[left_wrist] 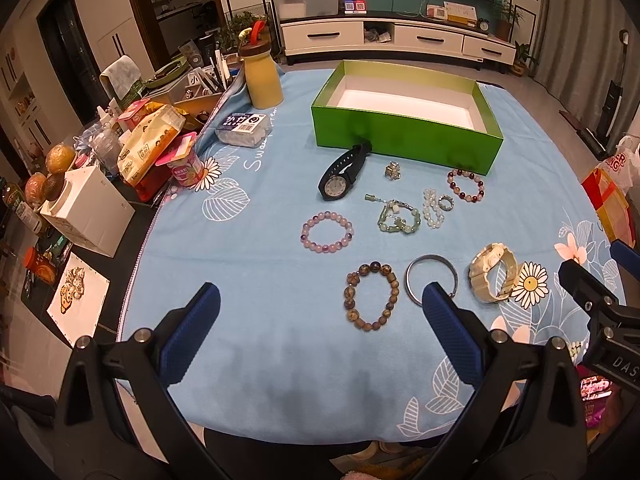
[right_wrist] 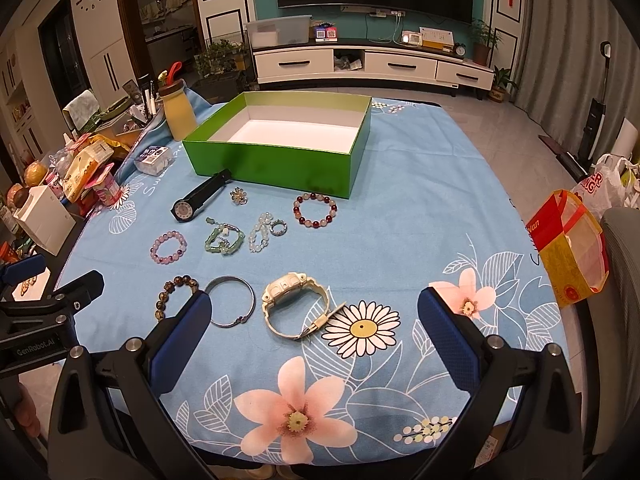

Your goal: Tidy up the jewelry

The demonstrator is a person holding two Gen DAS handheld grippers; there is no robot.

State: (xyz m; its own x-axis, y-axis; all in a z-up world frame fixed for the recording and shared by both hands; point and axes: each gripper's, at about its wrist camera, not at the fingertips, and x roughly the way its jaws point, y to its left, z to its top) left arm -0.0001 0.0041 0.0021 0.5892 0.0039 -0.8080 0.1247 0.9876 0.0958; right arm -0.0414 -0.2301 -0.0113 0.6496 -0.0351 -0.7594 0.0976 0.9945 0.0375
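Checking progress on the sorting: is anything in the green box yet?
Empty. The green box shows only bare white floor in both views, though its near wall hides a strip; the jewelry lies on the blue tablecloth outside it.

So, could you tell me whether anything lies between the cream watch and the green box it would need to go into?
Nothing tall does. The cream watch lies nearest the right gripper; between it and the green box only flat pieces lie on the cloth, such as the red bead bracelet. The box is open-topped.

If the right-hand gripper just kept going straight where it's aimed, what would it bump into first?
Probably the cream plastic wristwatch, lying on the blue floral tablecloth just ahead of the open right gripper. Beyond it stands the open green cardboard box. Depth is hard to judge through the fisheye.
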